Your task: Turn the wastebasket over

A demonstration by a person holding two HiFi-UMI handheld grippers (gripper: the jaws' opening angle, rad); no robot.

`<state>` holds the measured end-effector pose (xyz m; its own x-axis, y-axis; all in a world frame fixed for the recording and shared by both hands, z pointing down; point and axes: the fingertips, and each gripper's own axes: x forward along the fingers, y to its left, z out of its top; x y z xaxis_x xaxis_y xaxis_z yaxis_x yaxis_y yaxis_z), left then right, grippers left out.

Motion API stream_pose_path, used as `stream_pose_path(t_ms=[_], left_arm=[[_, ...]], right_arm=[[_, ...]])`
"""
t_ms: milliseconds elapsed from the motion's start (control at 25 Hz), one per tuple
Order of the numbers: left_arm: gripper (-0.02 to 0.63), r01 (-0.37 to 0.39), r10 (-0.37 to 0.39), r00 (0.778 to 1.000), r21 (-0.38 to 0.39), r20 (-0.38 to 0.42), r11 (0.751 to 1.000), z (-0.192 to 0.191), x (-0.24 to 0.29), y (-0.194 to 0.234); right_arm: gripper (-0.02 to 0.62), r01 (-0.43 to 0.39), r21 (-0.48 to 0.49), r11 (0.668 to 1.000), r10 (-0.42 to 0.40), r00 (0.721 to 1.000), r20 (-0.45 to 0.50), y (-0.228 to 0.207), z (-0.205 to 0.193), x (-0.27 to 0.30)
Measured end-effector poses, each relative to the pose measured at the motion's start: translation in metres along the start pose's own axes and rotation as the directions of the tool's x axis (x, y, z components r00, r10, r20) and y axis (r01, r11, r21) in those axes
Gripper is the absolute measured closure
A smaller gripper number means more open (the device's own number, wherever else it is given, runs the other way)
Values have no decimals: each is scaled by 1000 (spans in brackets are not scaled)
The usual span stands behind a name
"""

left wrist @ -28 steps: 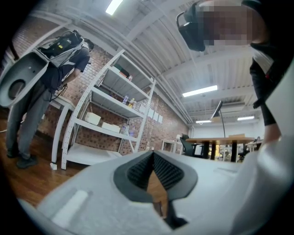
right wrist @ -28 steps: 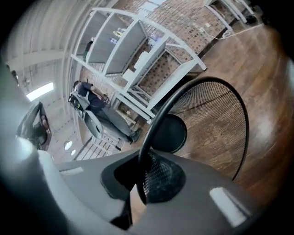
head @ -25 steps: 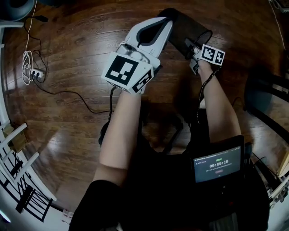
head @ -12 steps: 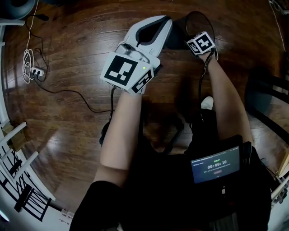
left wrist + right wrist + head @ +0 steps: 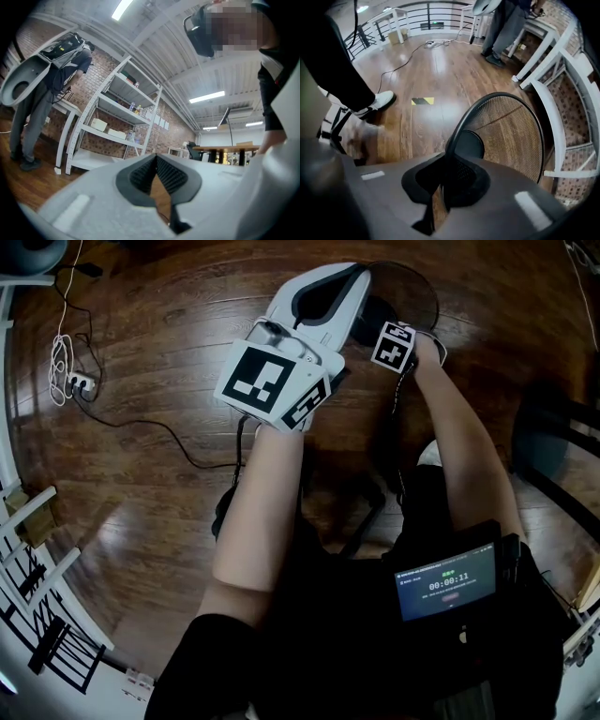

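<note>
The black mesh wastebasket (image 5: 424, 289) stands on the wood floor with its round mouth facing up. My right gripper (image 5: 387, 334) points straight down at the near side of its rim. In the right gripper view I look into the wastebasket (image 5: 511, 136) and see its dark bottom. Its rim runs between the dark pads, and the right gripper (image 5: 440, 185) is shut on it. My white left gripper (image 5: 356, 279) hangs just left of the basket, apart from it. In the left gripper view its jaws (image 5: 156, 159) meet at the tips with nothing between them.
A power strip (image 5: 75, 385) with a coiled white cable lies on the floor at the left, and a black cable (image 5: 159, 432) trails from it. A white rack (image 5: 28, 549) stands at lower left, dark furniture (image 5: 553, 456) at the right. Another person (image 5: 501, 23) stands beyond the basket.
The basket went from lying tipped on its side to standing with its mouth up. My right gripper rolled over, sank and shifted left with the rim. The left gripper stayed put.
</note>
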<state>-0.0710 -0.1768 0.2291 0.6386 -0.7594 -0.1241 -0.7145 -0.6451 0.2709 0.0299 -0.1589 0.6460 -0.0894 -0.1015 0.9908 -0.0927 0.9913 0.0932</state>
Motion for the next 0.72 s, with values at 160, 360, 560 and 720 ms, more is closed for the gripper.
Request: stream_pose_path(t_ms=[160,360,560,720], left_arm=[[604,6,-6,1000,5,-6,1000,-1,1,-2],[604,1,-1,1000,1,-8,1000,-1,2,1],[604,9,-8,1000,8,-18,1000,-4,8,-4],[604,37,-36,999,39,-23,999,-10,11,-11]], right_arm=[[580,-9,-46,999,8,1000,-29,13,-7,9],[556,28,-26,999,-28,1000,10,7,-7,5],[500,41,39,998,-47,989,142,4,5,-24],[485,53,141,989,-99,934,344,-2,18,-72]])
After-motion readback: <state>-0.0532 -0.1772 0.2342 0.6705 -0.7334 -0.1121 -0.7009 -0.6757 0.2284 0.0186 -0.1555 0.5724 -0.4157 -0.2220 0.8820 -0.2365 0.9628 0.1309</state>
